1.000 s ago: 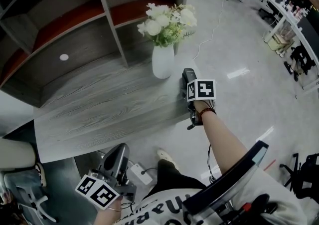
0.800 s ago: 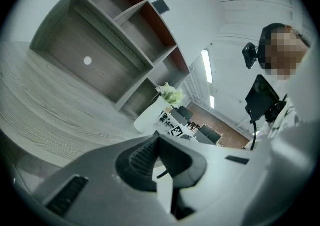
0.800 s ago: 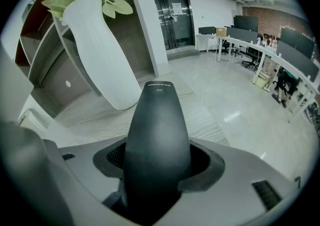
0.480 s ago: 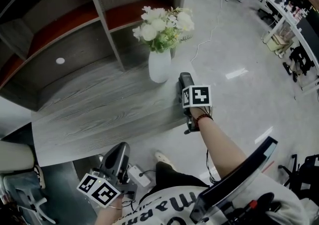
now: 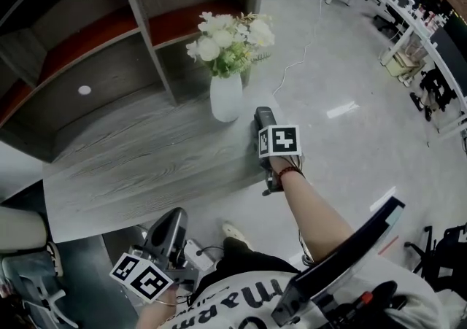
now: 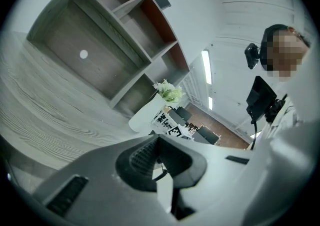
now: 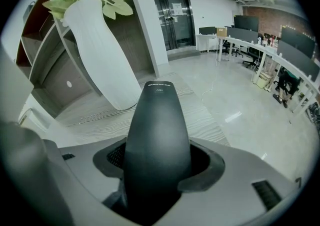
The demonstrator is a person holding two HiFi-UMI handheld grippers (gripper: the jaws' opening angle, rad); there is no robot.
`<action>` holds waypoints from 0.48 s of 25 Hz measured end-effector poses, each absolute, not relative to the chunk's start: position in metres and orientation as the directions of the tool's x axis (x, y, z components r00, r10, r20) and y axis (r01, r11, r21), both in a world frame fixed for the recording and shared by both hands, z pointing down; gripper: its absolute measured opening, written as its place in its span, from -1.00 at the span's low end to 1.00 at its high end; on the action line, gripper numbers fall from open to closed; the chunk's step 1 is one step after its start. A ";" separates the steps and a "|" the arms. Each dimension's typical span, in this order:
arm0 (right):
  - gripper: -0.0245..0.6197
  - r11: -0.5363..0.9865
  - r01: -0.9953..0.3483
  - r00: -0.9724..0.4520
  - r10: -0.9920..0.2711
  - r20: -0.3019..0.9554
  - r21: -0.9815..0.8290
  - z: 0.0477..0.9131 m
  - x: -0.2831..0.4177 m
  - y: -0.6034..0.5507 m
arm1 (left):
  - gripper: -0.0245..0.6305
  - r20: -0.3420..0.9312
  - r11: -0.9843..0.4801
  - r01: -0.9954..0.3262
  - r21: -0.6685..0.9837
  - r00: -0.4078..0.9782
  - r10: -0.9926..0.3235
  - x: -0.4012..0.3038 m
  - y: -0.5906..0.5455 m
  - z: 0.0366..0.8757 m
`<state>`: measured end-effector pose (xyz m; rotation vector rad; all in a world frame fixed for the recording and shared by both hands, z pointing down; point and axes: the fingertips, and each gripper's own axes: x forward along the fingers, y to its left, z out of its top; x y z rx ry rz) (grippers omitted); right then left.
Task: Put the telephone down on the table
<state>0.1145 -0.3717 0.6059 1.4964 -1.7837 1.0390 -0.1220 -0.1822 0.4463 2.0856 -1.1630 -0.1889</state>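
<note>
A black telephone handset stands between the jaws of my right gripper, which is shut on it. From the head view the telephone hangs over the right end of the grey wooden table, just right of a white vase of flowers. My right gripper reaches in from the near side. Down by the person's lap, below the table's front edge, is my left gripper. In its own view the left gripper has its jaws together with nothing in them.
A grey shelf unit rises behind the table. The vase stands close on the telephone's left. A white power strip and a shoe are on the floor under the table edge. A black chair back is at lower right.
The head view has slid a little. My right gripper still holds the telephone in the same place beside the vase. The left gripper has not moved.
</note>
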 end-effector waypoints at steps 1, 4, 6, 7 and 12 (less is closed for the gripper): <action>-0.04 0.069 -0.980 -0.195 -0.523 0.830 -0.187 0.606 0.114 -0.371 | -0.90 0.209 -0.330 -0.680 0.655 0.582 -0.786 -0.124 -0.177 0.445; -0.04 0.077 -0.984 -0.178 -0.522 0.834 -0.162 0.607 0.114 -0.370 | -0.90 0.215 -0.327 -0.690 0.645 0.575 -0.789 -0.137 -0.158 0.440; -0.04 0.074 -0.985 -0.171 -0.521 0.836 -0.156 0.607 0.115 -0.371 | -0.90 0.224 -0.315 -0.698 0.643 0.564 -0.795 -0.148 -0.145 0.440; -0.04 0.071 -0.985 -0.168 -0.520 0.837 -0.154 0.607 0.116 -0.371 | -0.90 0.229 -0.304 -0.701 0.645 0.557 -0.798 -0.154 -0.139 0.442; -0.04 0.067 -0.988 -0.154 -0.517 0.842 -0.140 0.607 0.117 -0.371 | -0.90 0.254 -0.264 -0.707 0.656 0.536 -0.805 -0.171 -0.118 0.451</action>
